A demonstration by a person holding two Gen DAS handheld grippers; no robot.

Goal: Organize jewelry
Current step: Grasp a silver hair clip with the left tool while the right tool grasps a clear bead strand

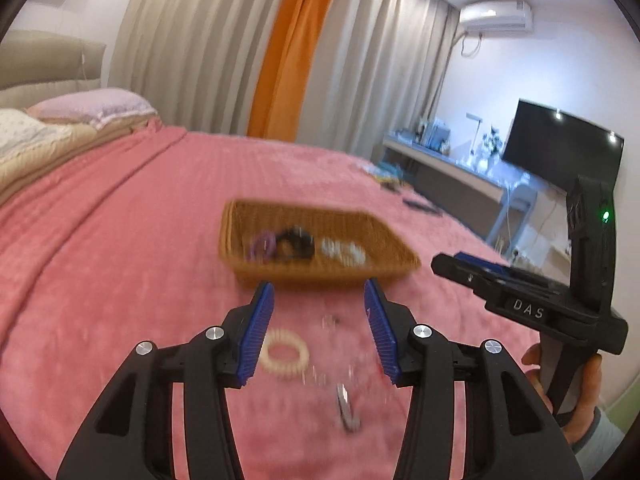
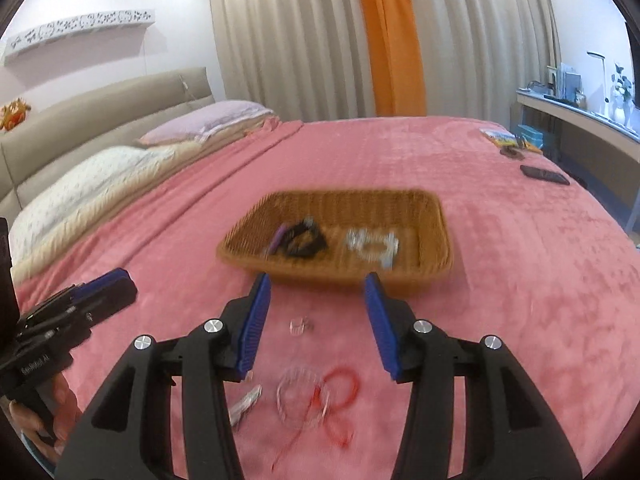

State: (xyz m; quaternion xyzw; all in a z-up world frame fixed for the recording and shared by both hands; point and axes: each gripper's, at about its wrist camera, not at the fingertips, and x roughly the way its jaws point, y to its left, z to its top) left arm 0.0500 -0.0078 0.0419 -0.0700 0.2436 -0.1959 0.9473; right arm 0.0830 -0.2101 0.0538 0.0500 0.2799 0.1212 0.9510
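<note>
A woven brown basket (image 1: pixel 240 220) (image 2: pixel 432 216) sits on the pink bedspread and holds a purple band (image 1: pixel 262 245), a black band (image 1: pixel 294 242) (image 2: pixel 302 238) and a clear beaded bracelet (image 1: pixel 344 252) (image 2: pixel 372 246). My left gripper (image 1: pixel 319 328) is open and empty above a cream spiral hair tie (image 1: pixel 285 354), a small clear ring (image 1: pixel 329 322) and a silver clip (image 1: pixel 346 408). My right gripper (image 2: pixel 317 320) is open and empty above a small clear ring (image 2: pixel 299 325), a clear bracelet (image 2: pixel 298 400), a red cord (image 2: pixel 340 396) and the silver clip (image 2: pixel 244 404).
The other gripper shows at the right of the left wrist view (image 1: pixel 532 304) and at the left of the right wrist view (image 2: pixel 76 304). Pillows (image 2: pixel 100 176) lie at the headboard. A phone (image 2: pixel 545 175) and small items (image 2: pixel 505 140) lie at the bed's far right. A desk (image 2: pixel 580 116) stands beyond.
</note>
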